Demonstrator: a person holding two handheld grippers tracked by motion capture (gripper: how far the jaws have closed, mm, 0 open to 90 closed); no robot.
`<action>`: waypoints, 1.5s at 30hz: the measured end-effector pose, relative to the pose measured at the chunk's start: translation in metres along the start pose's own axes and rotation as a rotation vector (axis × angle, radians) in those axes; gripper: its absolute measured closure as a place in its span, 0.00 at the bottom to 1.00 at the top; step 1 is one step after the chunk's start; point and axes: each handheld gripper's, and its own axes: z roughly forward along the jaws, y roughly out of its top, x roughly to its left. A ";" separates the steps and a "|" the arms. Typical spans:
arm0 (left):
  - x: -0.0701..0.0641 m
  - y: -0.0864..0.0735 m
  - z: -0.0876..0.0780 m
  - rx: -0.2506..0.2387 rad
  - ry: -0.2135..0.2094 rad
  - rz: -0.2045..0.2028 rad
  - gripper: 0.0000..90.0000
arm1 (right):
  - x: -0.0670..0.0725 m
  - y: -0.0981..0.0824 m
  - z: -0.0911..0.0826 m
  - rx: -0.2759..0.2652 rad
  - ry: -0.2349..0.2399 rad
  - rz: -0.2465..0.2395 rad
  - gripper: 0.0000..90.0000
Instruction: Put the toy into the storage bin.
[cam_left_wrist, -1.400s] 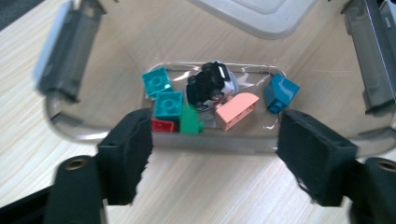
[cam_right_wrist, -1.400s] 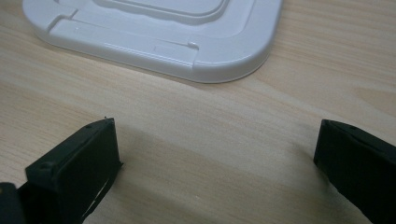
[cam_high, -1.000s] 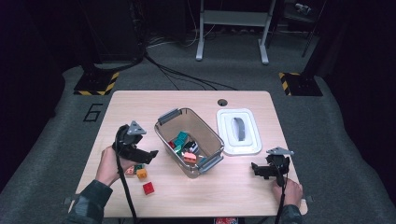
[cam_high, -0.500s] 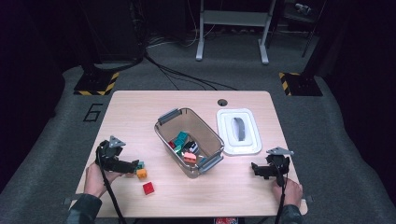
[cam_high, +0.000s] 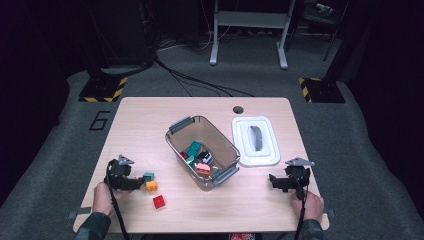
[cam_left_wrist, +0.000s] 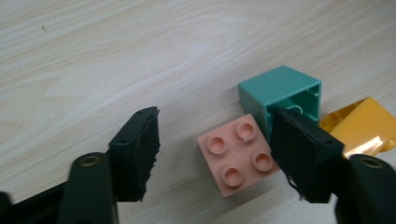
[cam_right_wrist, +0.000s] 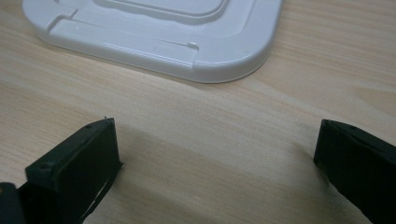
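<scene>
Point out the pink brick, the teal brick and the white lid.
pink brick (cam_left_wrist: 236, 156): left gripper view, studded top face between the claw's jaws.
teal brick (cam_left_wrist: 273, 88): left gripper view, smooth outer side face.
white lid (cam_high: 270, 150): high view, flat right rim beside the clear bin.

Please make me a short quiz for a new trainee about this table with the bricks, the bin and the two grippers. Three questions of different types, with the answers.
1. True or false: the white lid sits closed on the clear bin.
2. Which brick lies between the fingers of the left gripper? A red, B pink, C orange.
3. Fill in: the fingers of the right gripper stand ___.

Key
1. False: it lies on the table beside the bin.
2. B: the pink brick. The fingers have just been closing around it and do not grip it yet.
3. Open, with nothing between them.
</scene>
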 end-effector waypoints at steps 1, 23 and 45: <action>0.000 -0.001 0.000 0.000 -0.004 0.003 0.44 | 0.000 0.000 0.000 0.000 0.000 -0.001 0.00; 0.010 -0.008 -0.003 0.004 0.005 -0.010 0.65 | 0.000 0.000 0.000 0.000 0.000 0.001 0.00; 0.004 0.028 -0.045 -0.100 -0.035 0.021 0.65 | 0.000 0.000 0.000 0.002 -0.003 -0.005 0.00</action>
